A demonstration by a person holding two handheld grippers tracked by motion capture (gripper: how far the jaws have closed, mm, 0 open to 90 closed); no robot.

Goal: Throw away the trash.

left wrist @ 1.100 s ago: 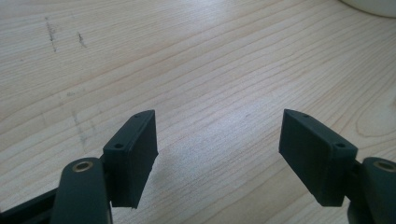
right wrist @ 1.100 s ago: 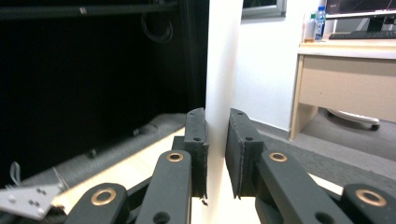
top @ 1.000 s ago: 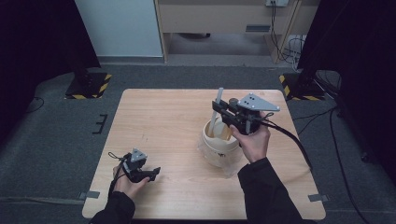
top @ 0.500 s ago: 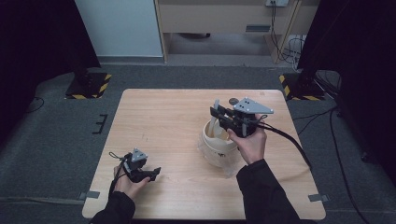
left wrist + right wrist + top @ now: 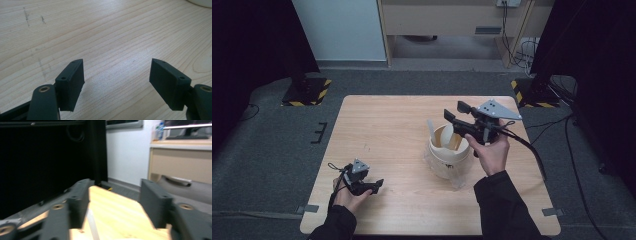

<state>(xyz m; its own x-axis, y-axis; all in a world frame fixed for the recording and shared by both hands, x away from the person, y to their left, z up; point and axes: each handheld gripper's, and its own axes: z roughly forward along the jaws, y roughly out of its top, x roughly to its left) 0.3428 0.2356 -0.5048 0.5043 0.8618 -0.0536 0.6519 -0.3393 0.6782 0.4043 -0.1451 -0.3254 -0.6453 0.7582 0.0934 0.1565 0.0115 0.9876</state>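
At the near left corner of the pale wooden bench [image 5: 382, 125], the person's left hand [image 5: 348, 195] holds the black 2-jaw left gripper [image 5: 373, 184] low over the boards. In the left gripper view its jaws stand wide apart, released, with bare wood grain between them and a sliver of white rim at the far right edge.

Farther in, right of centre, a cream round container [image 5: 447, 152] sits on the bench with flat wooden sticks [image 5: 454, 140] and a pale translucent spatula-like strip [image 5: 431, 131] standing in it; clear plastic wrap [image 5: 456, 176] lies against its near side.

Just beyond and above the container's right rim, the right hand [image 5: 492, 150] holds the black right gripper [image 5: 452, 114] raised, pointing left and away, a grey three-cornered plate [image 5: 498, 109] on top and a black cable [image 5: 527, 147] trailing right. In the right gripper view [image 5: 113, 202] its jaws are spread apart with nothing between them, the pale strip rising below, the bench's far edge and a beige cabinet [image 5: 182, 162] beyond. That view is blurred.
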